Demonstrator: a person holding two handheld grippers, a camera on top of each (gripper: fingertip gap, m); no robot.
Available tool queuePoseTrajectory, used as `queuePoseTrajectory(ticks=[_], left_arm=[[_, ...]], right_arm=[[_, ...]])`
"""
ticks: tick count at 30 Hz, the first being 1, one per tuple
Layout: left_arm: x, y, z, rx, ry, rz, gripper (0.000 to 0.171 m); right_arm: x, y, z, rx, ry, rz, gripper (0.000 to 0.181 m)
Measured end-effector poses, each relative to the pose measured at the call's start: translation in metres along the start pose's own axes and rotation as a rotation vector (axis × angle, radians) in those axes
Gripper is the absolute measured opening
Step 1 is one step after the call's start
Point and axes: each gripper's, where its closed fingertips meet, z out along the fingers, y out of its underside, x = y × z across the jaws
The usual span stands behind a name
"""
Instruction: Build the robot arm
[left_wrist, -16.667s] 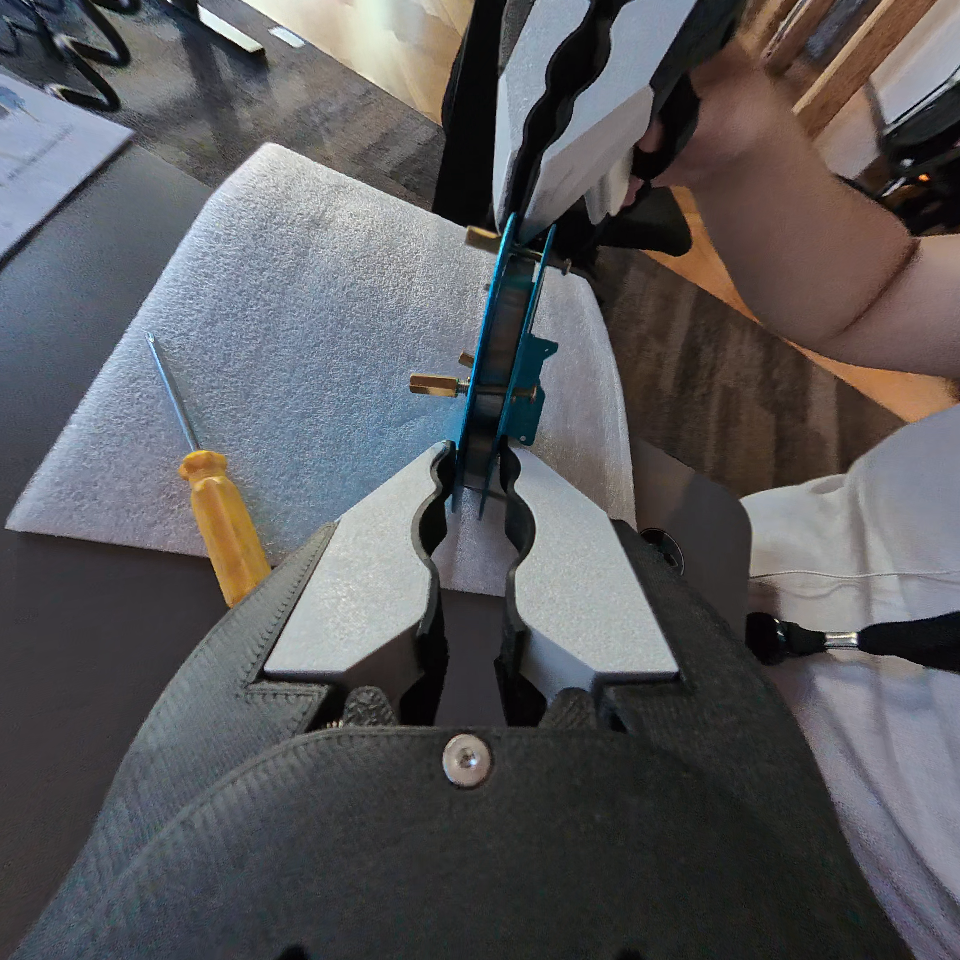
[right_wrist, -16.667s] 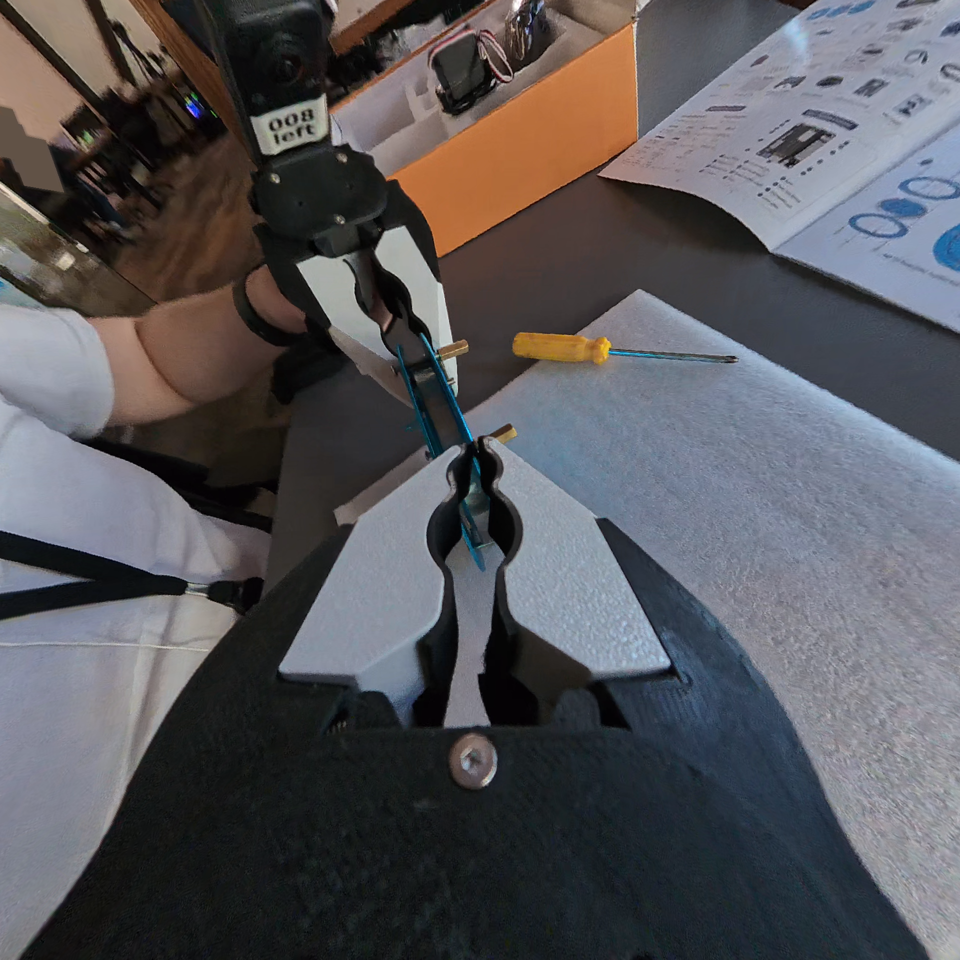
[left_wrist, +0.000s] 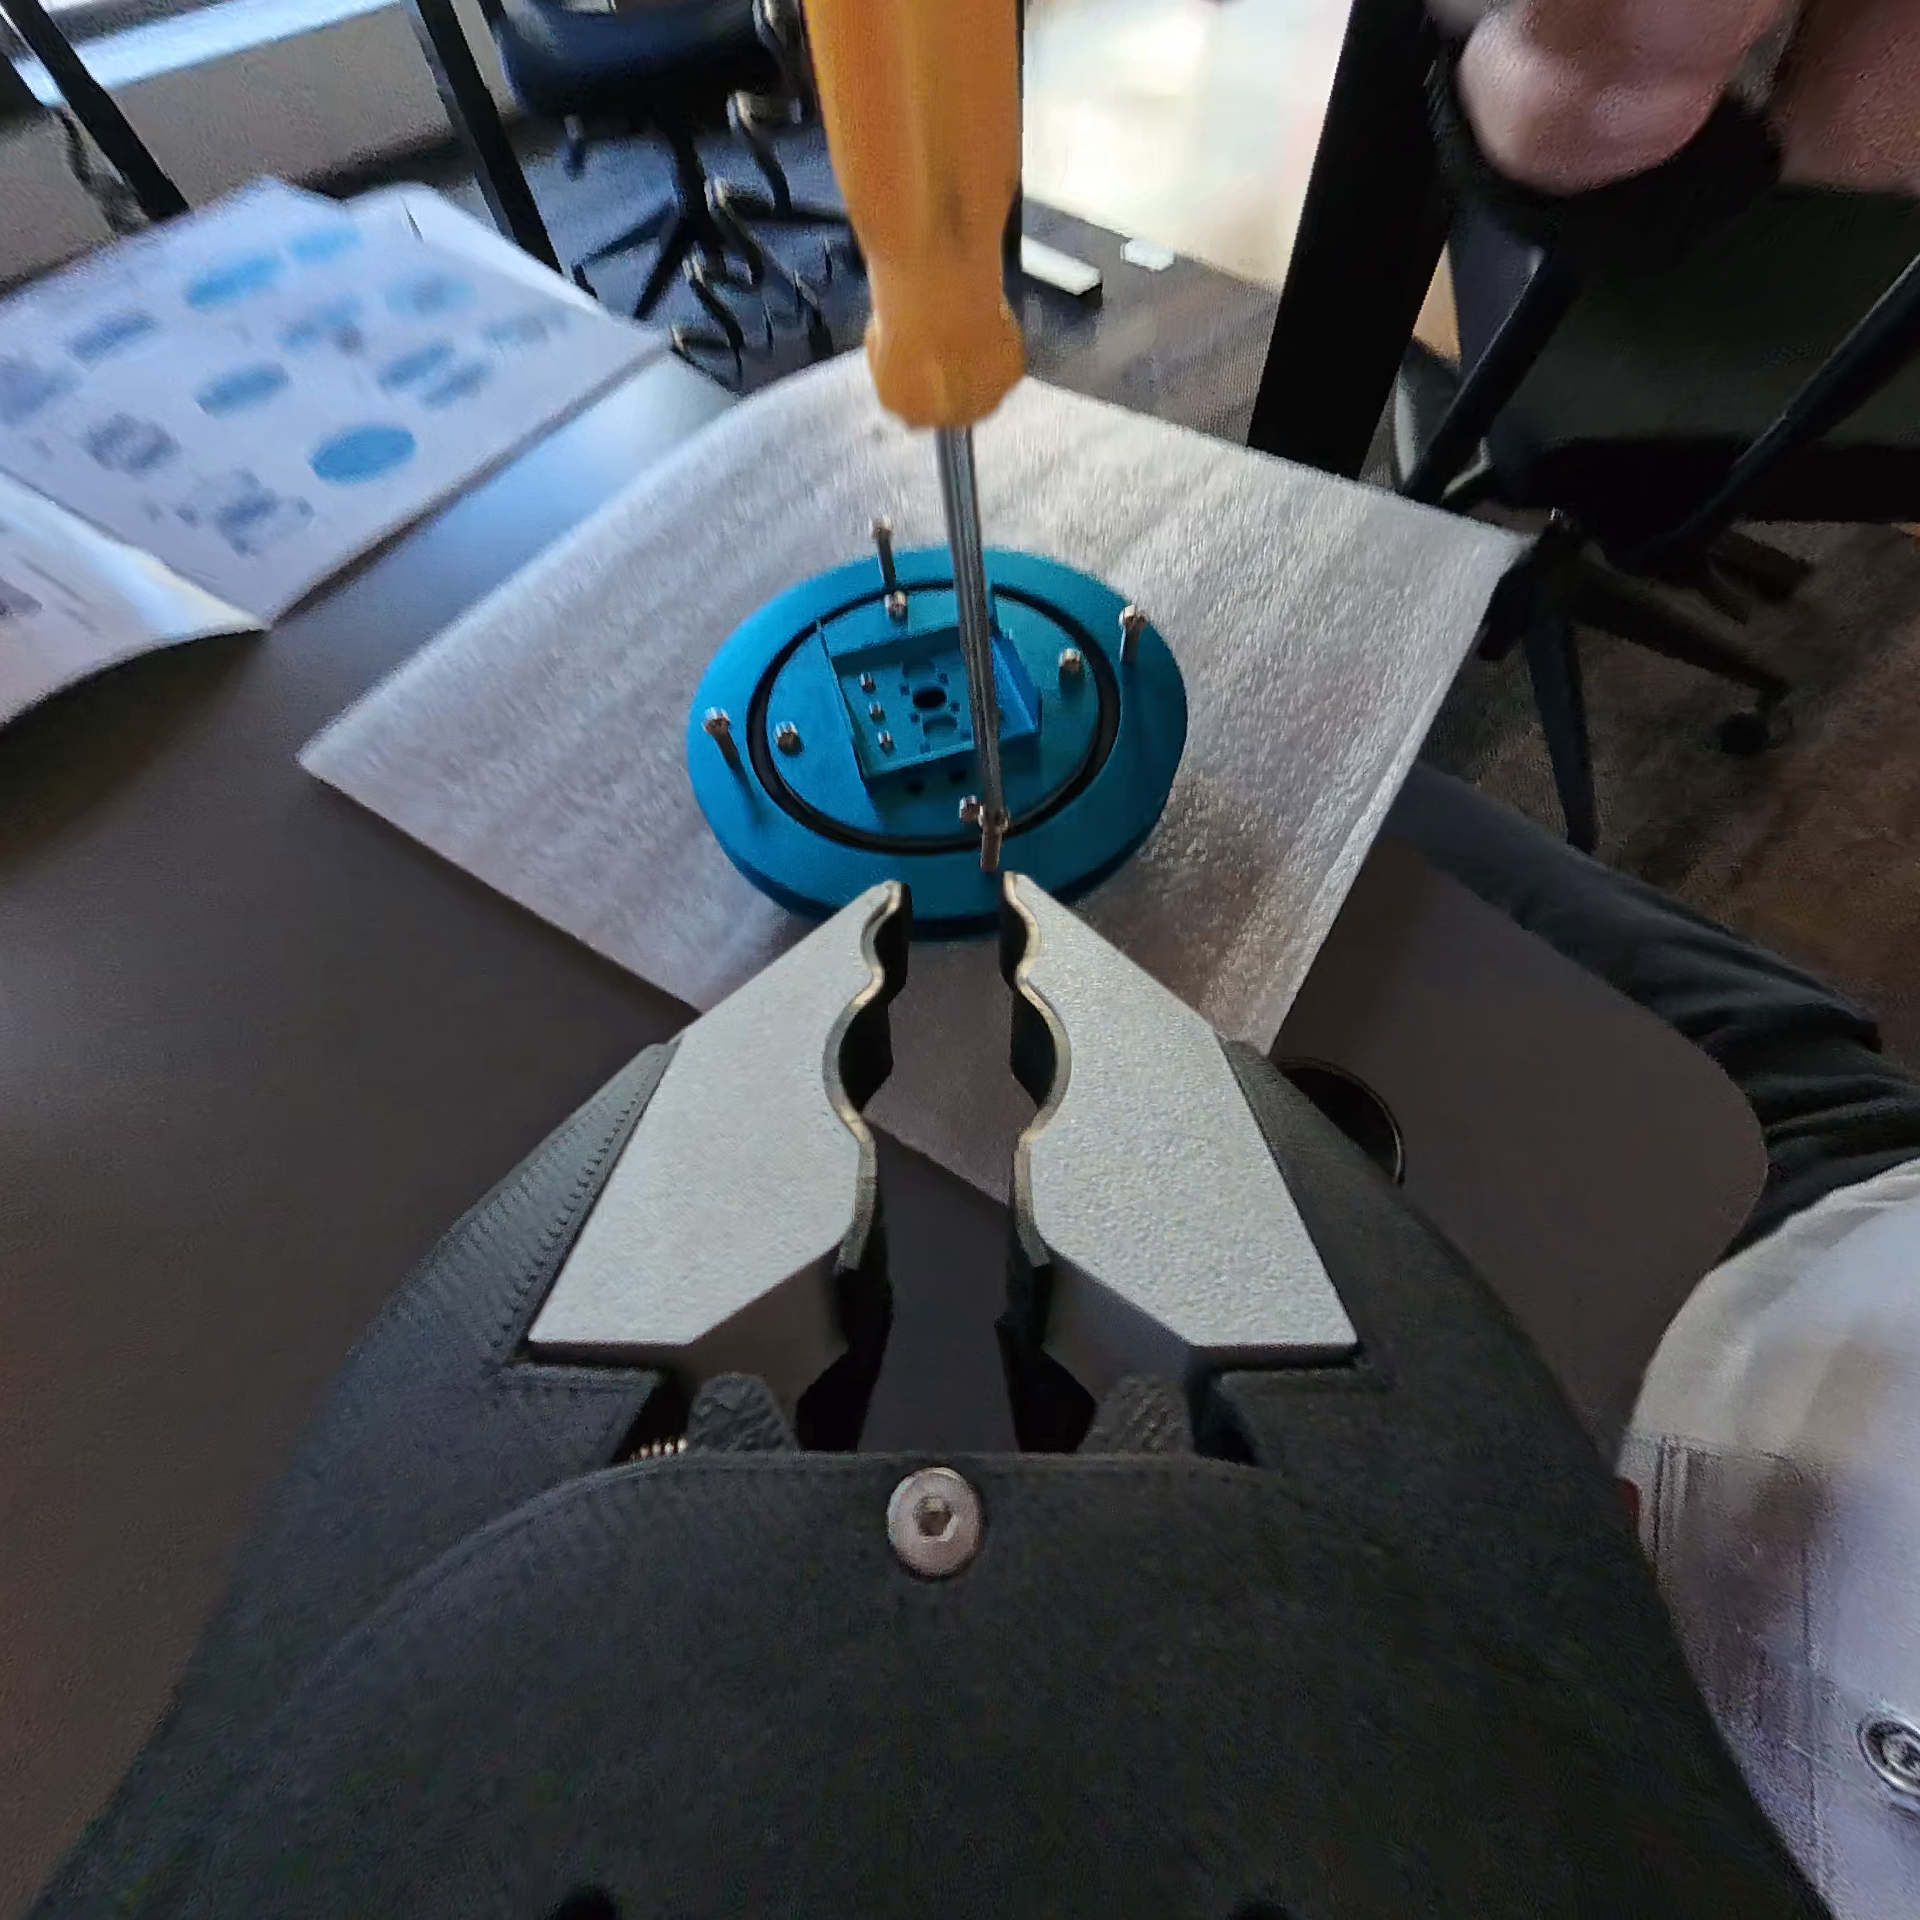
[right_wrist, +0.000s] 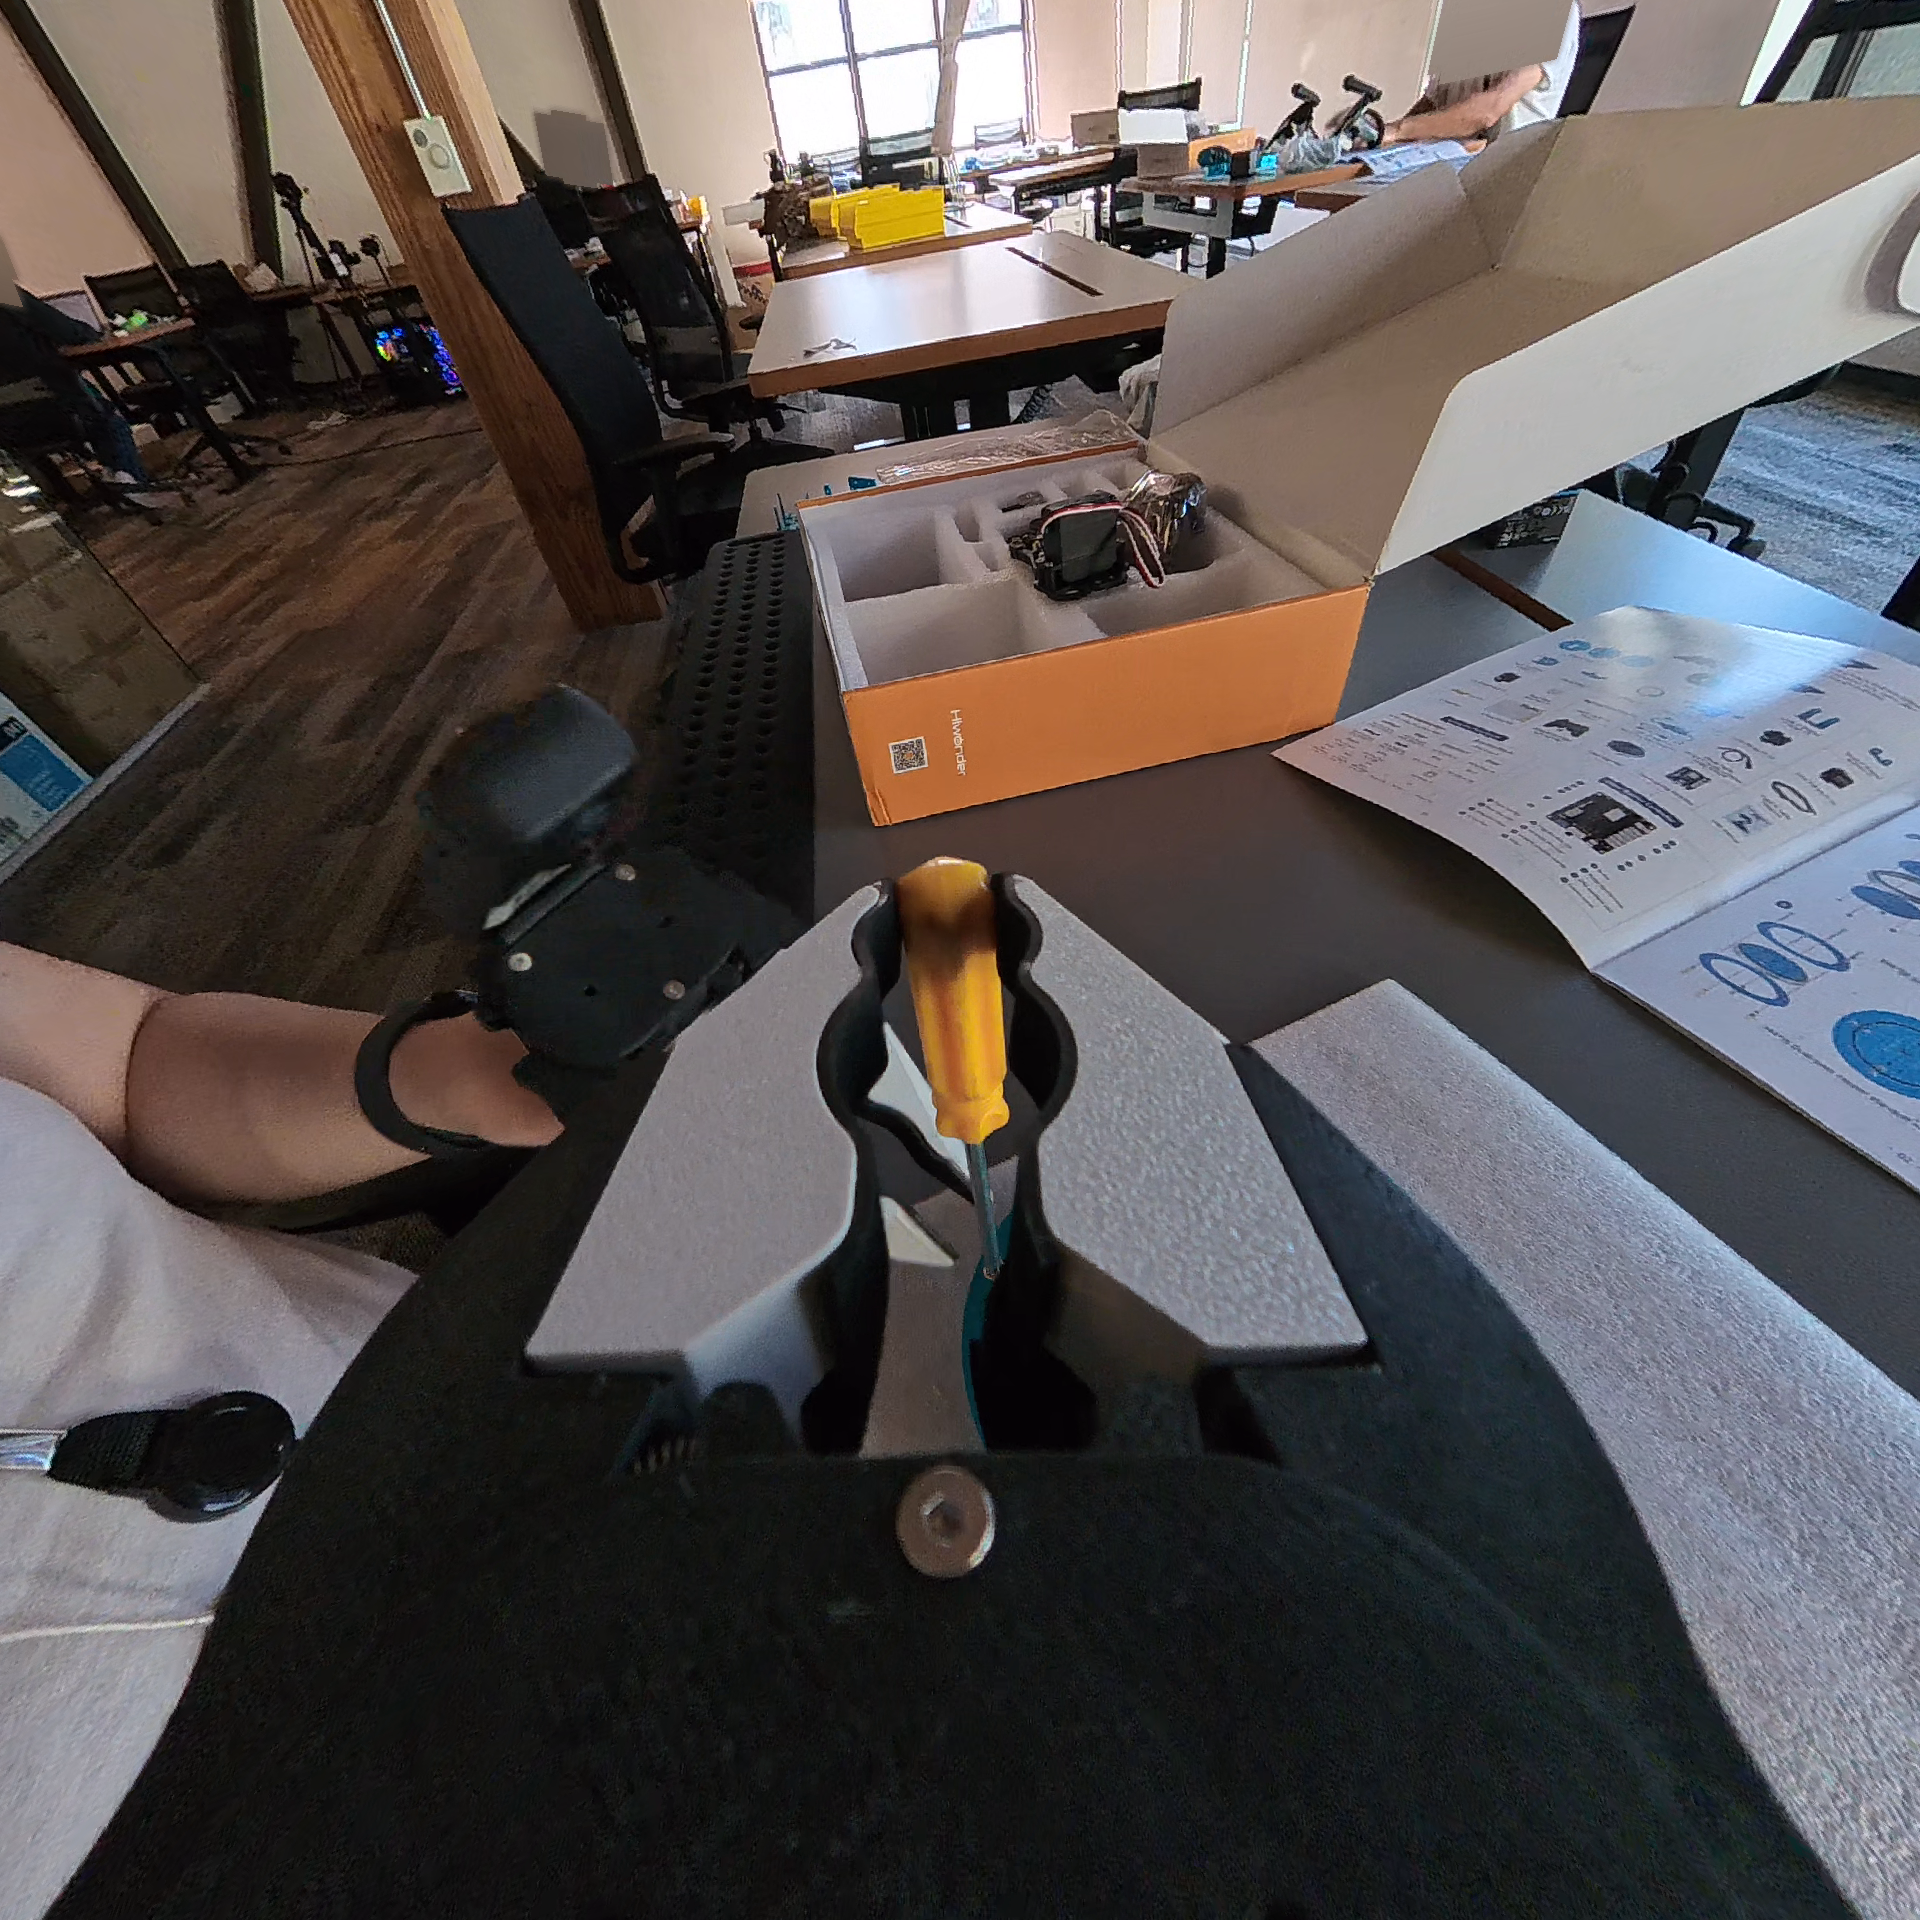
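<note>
The right gripper (right_wrist: 951, 914) clamps the yellow screwdriver (right_wrist: 951, 1013) upright, tip on a screw of the blue disc (left_wrist: 935, 732) lying on the foam sheet (left_wrist: 582, 717) near the table's corner. The left gripper (left_wrist: 951, 899), fingers narrowly parted and empty, hovers just beside the disc.

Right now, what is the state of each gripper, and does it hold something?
Left gripper: open, holds nothing, just short of the blue disc.
Right gripper: shut on the screwdriver, shaft pointing down.
</note>
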Motion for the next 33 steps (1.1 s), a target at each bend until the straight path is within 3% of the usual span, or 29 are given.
queuePoseTrajectory(ticks=[2,6,14,20,27,33], left_arm=[[0.003,-0.009,-0.002,0.054,0.03,0.014,0.013],[0.007,0.0,0.009,-0.005,0.089,0.0,0.02],[0.006,-0.003,0.017,0.011,0.075,0.015,0.004],[0.007,-0.002,0.02,0.002,0.066,0.053,0.002],[0.006,-0.002,0.02,0.0,0.039,0.071,0.002],[0.007,-0.001,0.019,0.001,0.049,0.064,0.002]], right_arm=[[0.0,0.0,0.0,0.001,0.0,0.001,0.017],[0.0,0.0,0.0,-0.001,0.002,0.001,0.017],[0.001,0.0,0.0,-0.005,0.005,-0.007,0.016],[0.002,0.001,-0.001,-0.008,0.012,-0.01,0.016],[0.015,0.001,-0.011,0.075,0.266,0.065,0.016],[0.001,0.001,-0.006,0.073,0.226,0.003,0.017]])
